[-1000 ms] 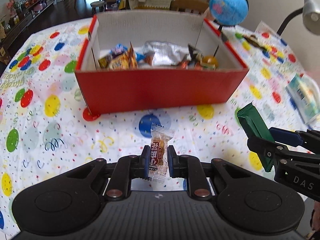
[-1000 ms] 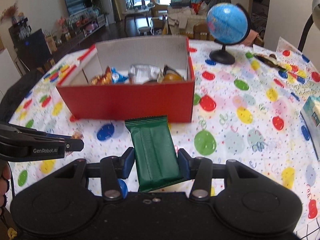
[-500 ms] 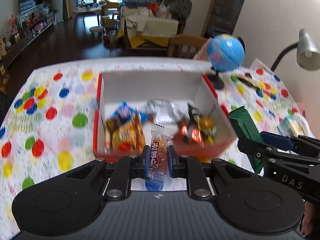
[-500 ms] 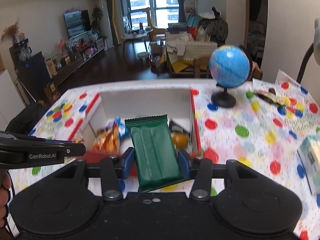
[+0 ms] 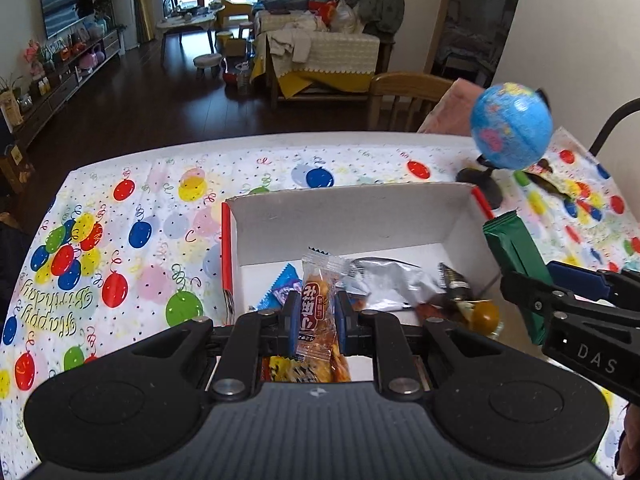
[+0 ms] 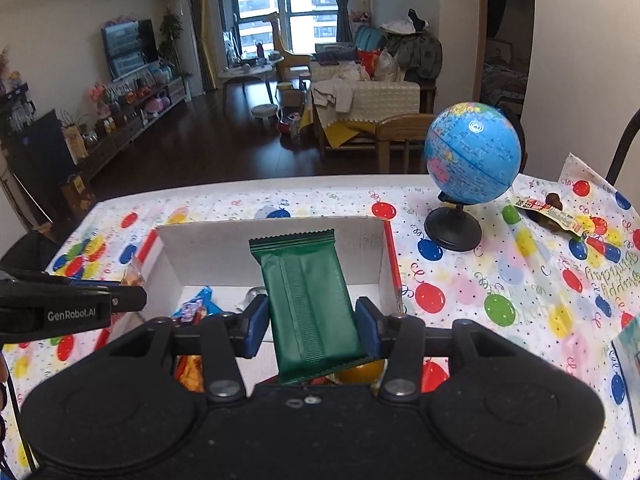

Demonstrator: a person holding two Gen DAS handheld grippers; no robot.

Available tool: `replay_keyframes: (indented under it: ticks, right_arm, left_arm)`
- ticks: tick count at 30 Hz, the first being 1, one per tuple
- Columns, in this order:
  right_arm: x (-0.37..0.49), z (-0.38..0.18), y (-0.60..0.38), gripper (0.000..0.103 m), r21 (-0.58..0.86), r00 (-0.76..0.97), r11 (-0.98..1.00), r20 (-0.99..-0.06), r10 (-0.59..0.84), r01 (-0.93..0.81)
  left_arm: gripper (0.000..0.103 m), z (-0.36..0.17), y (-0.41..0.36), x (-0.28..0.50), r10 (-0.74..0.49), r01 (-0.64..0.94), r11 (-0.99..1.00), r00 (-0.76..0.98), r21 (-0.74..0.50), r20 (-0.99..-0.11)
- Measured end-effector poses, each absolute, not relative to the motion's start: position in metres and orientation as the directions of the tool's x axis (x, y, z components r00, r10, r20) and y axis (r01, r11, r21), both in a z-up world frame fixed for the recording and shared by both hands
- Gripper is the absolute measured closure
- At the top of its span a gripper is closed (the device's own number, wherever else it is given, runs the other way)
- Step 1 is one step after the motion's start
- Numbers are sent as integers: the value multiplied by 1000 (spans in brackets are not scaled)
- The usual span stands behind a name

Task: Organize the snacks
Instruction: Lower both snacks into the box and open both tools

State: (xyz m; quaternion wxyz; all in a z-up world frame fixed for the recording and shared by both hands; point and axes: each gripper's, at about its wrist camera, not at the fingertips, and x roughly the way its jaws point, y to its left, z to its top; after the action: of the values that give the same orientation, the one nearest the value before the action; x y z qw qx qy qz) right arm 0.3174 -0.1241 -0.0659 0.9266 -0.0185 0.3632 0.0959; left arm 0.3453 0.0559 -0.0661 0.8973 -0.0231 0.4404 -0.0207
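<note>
My left gripper (image 5: 316,316) is shut on a small clear-wrapped orange snack (image 5: 320,304), held upright over the red box (image 5: 352,220) with white inner walls. My right gripper (image 6: 311,326) is shut on a flat green snack packet (image 6: 306,300), also above the box (image 6: 276,248). Inside lie several snacks: a blue packet (image 5: 280,284), a silver foil bag (image 5: 384,284) and an orange round sweet (image 5: 486,314). From the left wrist view the right gripper (image 5: 532,280) and its green packet (image 5: 512,248) hang at the box's right wall. The left gripper (image 6: 128,292) shows at the left in the right wrist view.
A blue globe (image 6: 472,160) on a black stand sits right of the box on the balloon-print tablecloth (image 6: 500,280). A wrapped snack (image 6: 548,212) lies beyond the globe, and a pale packet (image 6: 628,360) at the right edge. A wooden chair (image 5: 408,96) stands behind the table.
Both grippers moved forward and up from in front of the box to above its open top, each still holding its snack. The box front wall dropped out of sight below the grippers.
</note>
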Motion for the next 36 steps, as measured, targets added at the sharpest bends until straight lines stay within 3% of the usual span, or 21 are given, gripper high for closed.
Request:
replay_keyframes:
  ticks: [15, 28, 36]
  right_arm:
    - [348, -113, -108, 58, -43, 636, 983, -767, 83, -179]
    - [347, -127, -108, 57, -56, 607, 984, -793, 60, -170]
    - [338, -121, -115, 46, -42, 618, 987, -784, 66, -158]
  left_arm:
    - [85, -116, 48, 382, -41, 74, 997, 516, -3, -855]
    - [85, -134, 46, 386, -30, 84, 996, 473, 12, -880]
    - [76, -130, 47, 381, -42, 73, 997, 460, -10, -887]
